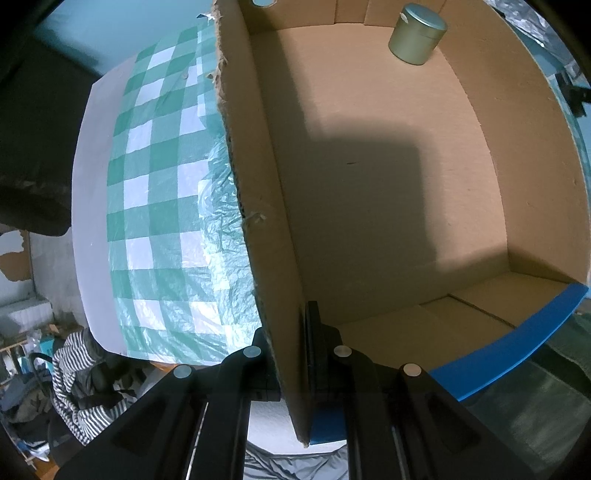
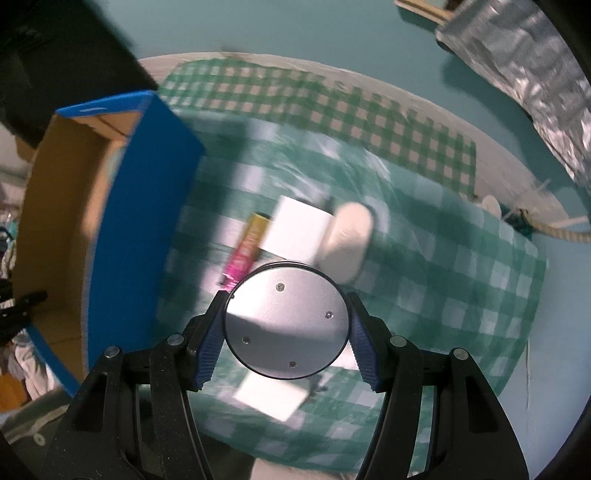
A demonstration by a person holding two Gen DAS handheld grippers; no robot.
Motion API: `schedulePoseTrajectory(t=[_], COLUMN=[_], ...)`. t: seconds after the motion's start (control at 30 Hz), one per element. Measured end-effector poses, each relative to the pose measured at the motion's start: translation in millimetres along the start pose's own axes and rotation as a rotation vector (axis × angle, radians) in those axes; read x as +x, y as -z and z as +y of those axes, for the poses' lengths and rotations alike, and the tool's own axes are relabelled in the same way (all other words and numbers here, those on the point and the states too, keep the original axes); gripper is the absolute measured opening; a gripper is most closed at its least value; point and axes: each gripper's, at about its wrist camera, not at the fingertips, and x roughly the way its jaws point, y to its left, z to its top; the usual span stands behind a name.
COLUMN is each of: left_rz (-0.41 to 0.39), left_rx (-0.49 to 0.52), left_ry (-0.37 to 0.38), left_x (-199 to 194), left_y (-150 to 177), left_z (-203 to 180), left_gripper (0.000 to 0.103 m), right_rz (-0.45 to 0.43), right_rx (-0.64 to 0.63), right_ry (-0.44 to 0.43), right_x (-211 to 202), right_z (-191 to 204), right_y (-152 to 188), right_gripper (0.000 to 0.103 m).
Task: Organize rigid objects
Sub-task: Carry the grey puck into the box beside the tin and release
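My left gripper (image 1: 295, 350) is shut on the near wall of a cardboard box (image 1: 258, 192) with a blue outside. A pale green metal tin (image 1: 416, 34) stands in the box's far corner. In the right wrist view my right gripper (image 2: 286, 328) is shut on a round silver metal tin (image 2: 286, 321), its flat base facing the camera, above the checked cloth. Beneath it lie a yellow and pink tube (image 2: 248, 245), a white box (image 2: 298, 230), a cream rounded object (image 2: 345, 242) and another white box (image 2: 271, 397). The blue box (image 2: 147, 206) stands to the left.
The green and white checked cloth (image 1: 155, 206) covers a white table (image 1: 86, 206). A crinkled silver foil sheet (image 2: 524, 70) and a rope (image 2: 561, 230) lie at the right. Striped clothing (image 1: 79, 373) lies on the floor below the table edge.
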Motion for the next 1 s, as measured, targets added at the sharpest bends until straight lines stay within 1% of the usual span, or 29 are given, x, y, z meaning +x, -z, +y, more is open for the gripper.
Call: schedulePoseTrajectory(t=[0.3,0.6,0.77,1.0], left_rz=[-0.01,-0.014,-0.014,-0.015], left_rx=[0.006,0.005,0.004,0.003], left_ry=[0.008,0.014,0.015,0.015], left_x=[2,5,6,7], left_y=[1,2,1,1], left_z=[4,10,10,10], left_gripper=[0.008,0.008,0.008,0.008], right_rz=[-0.033,-0.047,-0.049,-0.01], right_rx=[-0.107,-0.243,-0.323,-0.406], right_ry=[-0.027,-0.036,-0.026,0.003], right_x=[-22,-28,-21,2], right_z=[53,109,139,167], right_y=[-24,-45,-54,-60], right_gripper=[0.062,0.062,0.062,0.062])
